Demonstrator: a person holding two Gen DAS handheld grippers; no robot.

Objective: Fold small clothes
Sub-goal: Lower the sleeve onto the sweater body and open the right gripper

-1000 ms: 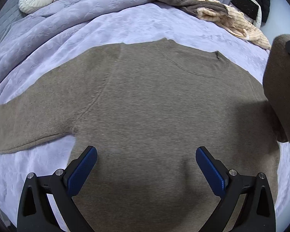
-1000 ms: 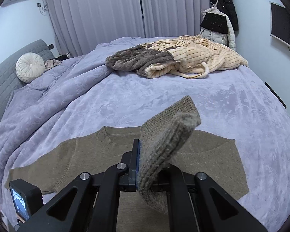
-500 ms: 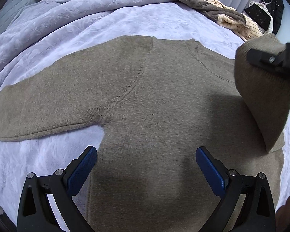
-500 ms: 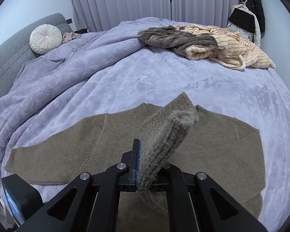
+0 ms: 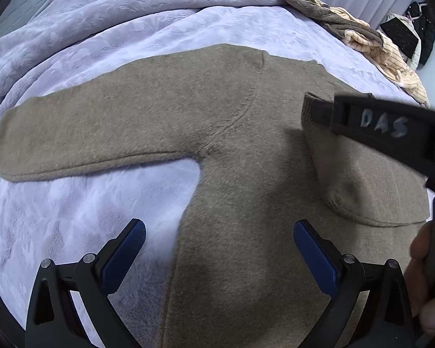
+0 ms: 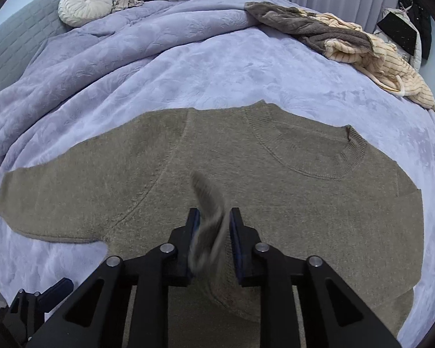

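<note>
A fuzzy taupe knit sweater [image 6: 246,191] with a ribbed round collar lay flat, chest up, on the plush lavender bedspread [image 6: 188,75]. My right gripper [image 6: 214,232] was opening its jaws, the ribbed cuff [image 6: 208,203] of the folded-over sleeve loose and blurred between my blue pads, over the chest. My left gripper [image 5: 219,249] hung wide open and empty above the sweater's side seam. Beyond lay a heap of brown and cream-striped clothes [image 6: 348,43], a round white cushion [image 6: 84,5], a quilted grey headboard and pale curtains.
</note>
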